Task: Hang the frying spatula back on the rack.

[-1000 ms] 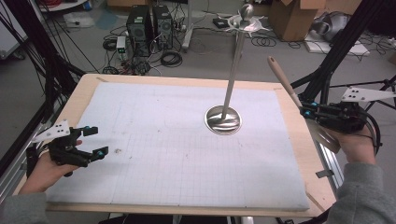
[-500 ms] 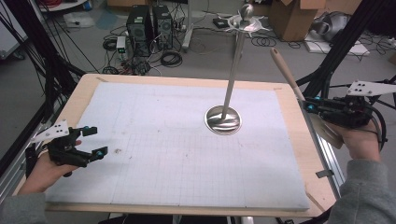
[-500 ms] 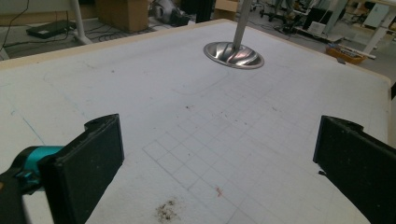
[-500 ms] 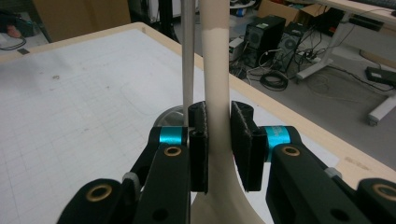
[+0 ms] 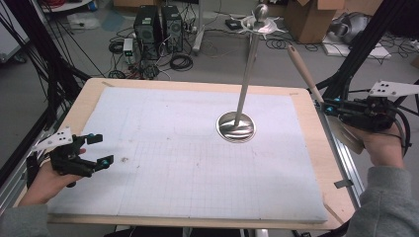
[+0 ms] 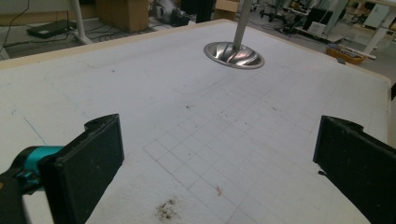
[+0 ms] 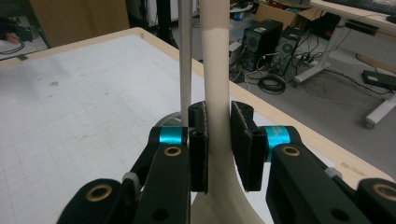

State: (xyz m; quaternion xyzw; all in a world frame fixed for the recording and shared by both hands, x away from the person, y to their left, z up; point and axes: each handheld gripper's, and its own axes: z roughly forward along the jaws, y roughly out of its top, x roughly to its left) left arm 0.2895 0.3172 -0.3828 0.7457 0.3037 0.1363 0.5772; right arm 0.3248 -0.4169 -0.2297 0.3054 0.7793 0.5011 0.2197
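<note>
Right gripper (image 5: pixel 330 108), at the right edge of the frame, is clamped on a wooden spatula (image 5: pixel 302 69) by its handle, beside the worktop (image 5: pixel 296 94). Left gripper (image 5: pixel 99 149) waits wide open, empty. I think the handle should be hung carefully on the metal stand (image 5: pixel 247 84), without pushing it.

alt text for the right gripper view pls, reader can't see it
The right tool is shut on the pale handle of a wooden spoon, which rises between its two black jaws. Just behind stands the thin pole of a metal stand on a white gridded mat, with computers on the floor beyond.
</note>
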